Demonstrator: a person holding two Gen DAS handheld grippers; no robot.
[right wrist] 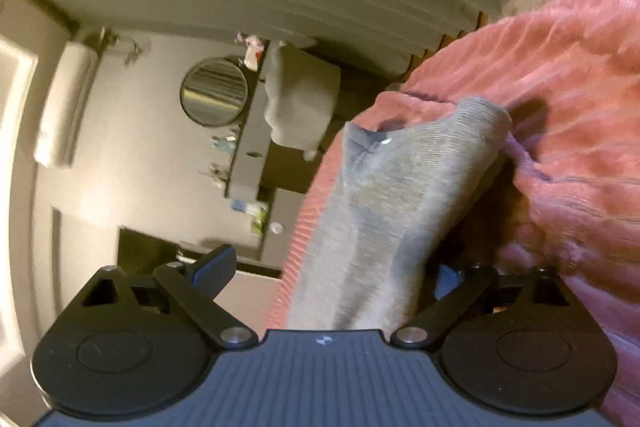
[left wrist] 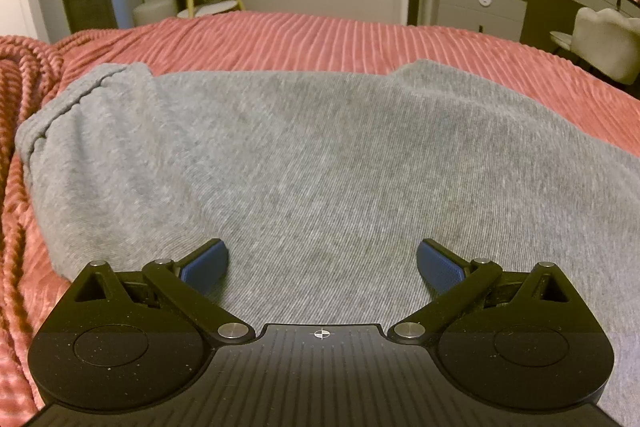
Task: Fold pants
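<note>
Pants lie on pink ribbed blanket, bedroom dresser behind.

- No words, brands or numbers can be read in either view.
- The one sign is a small white crosshair mark on the left gripper's body, centred behind its fingers.
- A like white mark sits on the right gripper's body, same spot, too blurred to tell more.
</note>
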